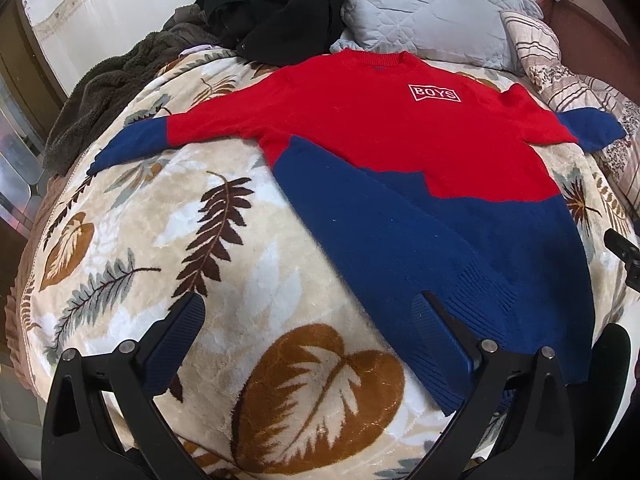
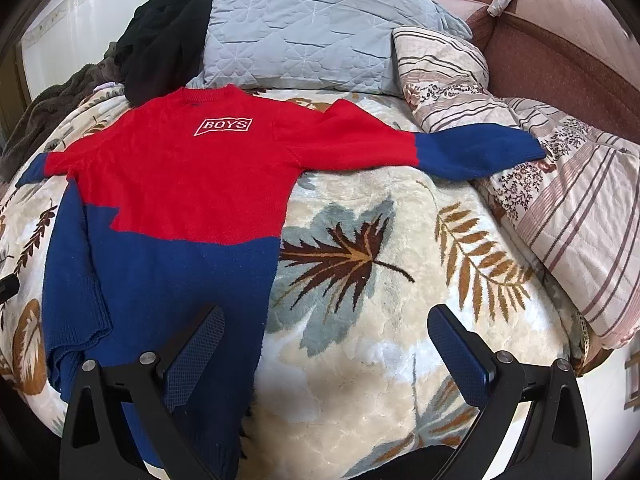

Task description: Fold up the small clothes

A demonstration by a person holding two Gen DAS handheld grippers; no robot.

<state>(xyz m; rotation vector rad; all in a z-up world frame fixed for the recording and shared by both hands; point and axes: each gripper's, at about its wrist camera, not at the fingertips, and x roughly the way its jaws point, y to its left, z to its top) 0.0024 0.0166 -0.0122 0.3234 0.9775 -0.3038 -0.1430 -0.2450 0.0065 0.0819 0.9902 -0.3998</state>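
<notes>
A small red and blue sweater (image 1: 400, 140) with a white "BOYS" patch lies face up on a leaf-patterned blanket (image 1: 240, 264), sleeves spread out to both sides. In the right wrist view the sweater (image 2: 172, 184) fills the left half. My left gripper (image 1: 308, 312) is open and empty, above the blanket at the sweater's lower left hem corner. My right gripper (image 2: 326, 324) is open and empty, above the sweater's lower right hem edge; its left finger (image 2: 196, 356) is over the blue fabric.
A grey quilted pillow (image 2: 304, 28) and black clothes (image 1: 272, 0) lie behind the sweater. A striped floral quilt (image 2: 560, 184) lies at the right, under one sleeve cuff. A brown fuzzy blanket (image 1: 104, 92) lies at the left. A reddish headboard (image 2: 560, 52) stands far right.
</notes>
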